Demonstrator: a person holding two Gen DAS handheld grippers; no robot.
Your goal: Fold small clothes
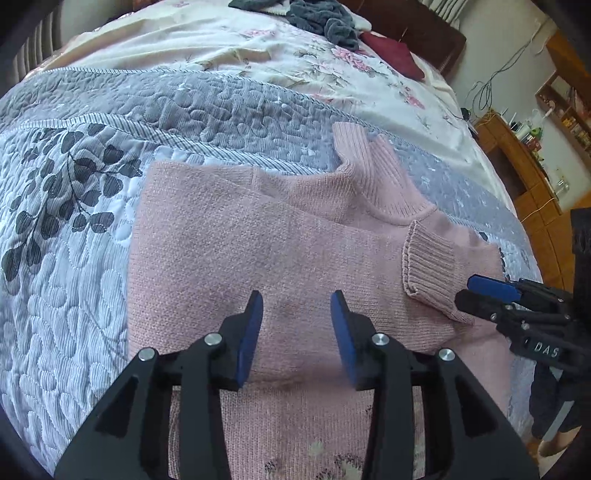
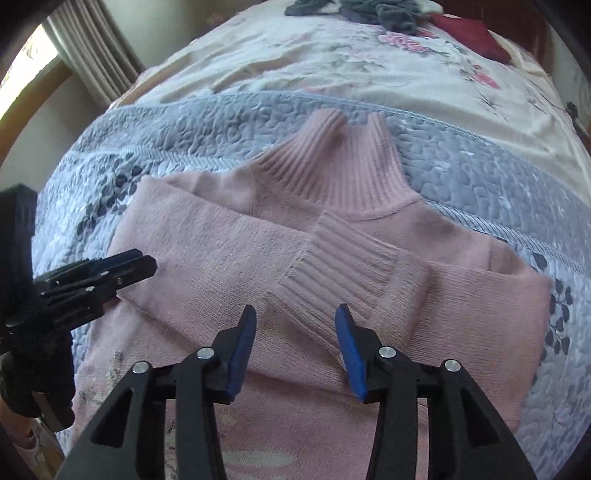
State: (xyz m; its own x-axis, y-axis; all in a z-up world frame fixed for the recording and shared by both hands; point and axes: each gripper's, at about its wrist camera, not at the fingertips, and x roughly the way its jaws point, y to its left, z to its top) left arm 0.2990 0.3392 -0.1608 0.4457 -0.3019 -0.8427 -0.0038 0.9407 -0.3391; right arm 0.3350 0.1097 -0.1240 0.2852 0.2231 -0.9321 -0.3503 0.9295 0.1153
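Note:
A pink knit turtleneck sweater (image 1: 236,251) (image 2: 207,258) lies flat on a blue-grey quilted bedspread (image 1: 66,258) (image 2: 480,177). Its sleeves are folded across the chest, with a ribbed cuff (image 1: 428,266) (image 2: 332,258) on top. The ribbed collar (image 1: 369,170) (image 2: 332,162) points toward the far side. My left gripper (image 1: 297,299) (image 2: 147,260) hovers open over the sweater's left half, holding nothing. My right gripper (image 2: 296,310) (image 1: 467,291) is open just above the cuff, with nothing between its blue pads (image 2: 351,350).
A floral cream sheet (image 1: 258,48) covers the far half of the bed. On it lie a heap of dark grey clothes (image 1: 325,18) and a maroon cloth (image 1: 391,51). A wooden cabinet (image 1: 524,158) stands right of the bed; a curtain (image 2: 92,55) hangs at the left.

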